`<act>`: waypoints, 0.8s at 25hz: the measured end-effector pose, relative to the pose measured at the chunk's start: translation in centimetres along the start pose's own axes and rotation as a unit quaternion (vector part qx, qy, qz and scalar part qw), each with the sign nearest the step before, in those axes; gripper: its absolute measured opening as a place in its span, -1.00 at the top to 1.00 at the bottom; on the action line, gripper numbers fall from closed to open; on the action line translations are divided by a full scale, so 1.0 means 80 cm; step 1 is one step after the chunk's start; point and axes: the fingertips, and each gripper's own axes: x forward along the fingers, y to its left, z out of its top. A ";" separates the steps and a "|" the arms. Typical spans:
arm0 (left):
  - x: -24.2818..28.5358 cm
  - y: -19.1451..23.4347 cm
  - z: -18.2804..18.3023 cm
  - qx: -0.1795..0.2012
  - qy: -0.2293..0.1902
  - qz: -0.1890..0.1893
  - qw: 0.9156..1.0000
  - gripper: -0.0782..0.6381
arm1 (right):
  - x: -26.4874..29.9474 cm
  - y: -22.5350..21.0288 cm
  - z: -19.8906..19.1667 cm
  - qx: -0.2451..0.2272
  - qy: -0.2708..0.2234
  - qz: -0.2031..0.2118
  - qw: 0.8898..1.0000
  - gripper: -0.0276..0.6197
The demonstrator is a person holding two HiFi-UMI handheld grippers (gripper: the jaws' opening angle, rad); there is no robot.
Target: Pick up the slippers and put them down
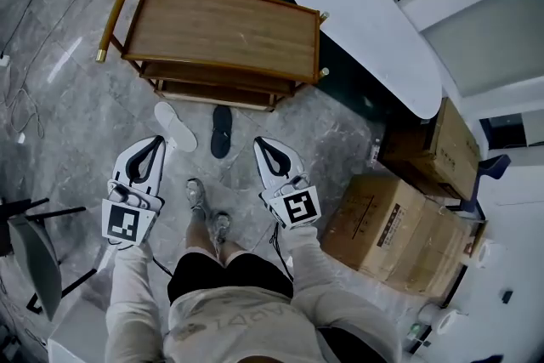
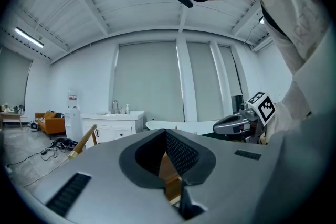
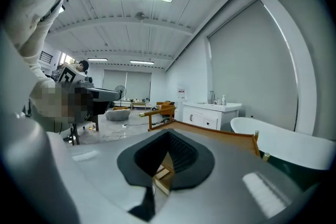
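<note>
Fingers on your left gripper (image 1: 154, 145) and your right gripper (image 1: 263, 146) are pressed together with nothing between them; each gripper view shows only the wooden trolley (image 1: 223, 31) through the gap behind the tips. Both grippers are held level out in front of you, well above the floor (image 1: 81, 110). The slippers lie flat on that floor just in front of the trolley's lower shelf, between the two grippers in the head view: a white slipper (image 1: 175, 126) toward your left and a dark slipper (image 1: 221, 132) beside it, close but not touching. Expect both to be light and bendy, likely foam or rubber, so they should droop if you pinch one far end. Since they sit flush on a polished stone floor, they may skate away when nudged. Take each one across the sole's side edge near its middle, or by the strap if there is one; that detail is too small to make out.
</note>
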 end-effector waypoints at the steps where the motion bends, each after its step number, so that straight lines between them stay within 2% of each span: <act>1: -0.004 -0.002 0.009 0.001 -0.002 0.001 1.000 0.77 | -0.006 0.000 0.009 -0.001 0.000 -0.001 1.000 0.89; 10: -0.040 -0.026 0.076 0.005 -0.020 0.003 1.000 0.77 | -0.050 0.002 0.073 -0.014 0.008 -0.026 1.000 0.89; 20: -0.073 -0.047 0.124 0.018 -0.043 0.003 0.999 0.77 | -0.086 0.012 0.128 0.000 -0.017 -0.041 0.999 0.88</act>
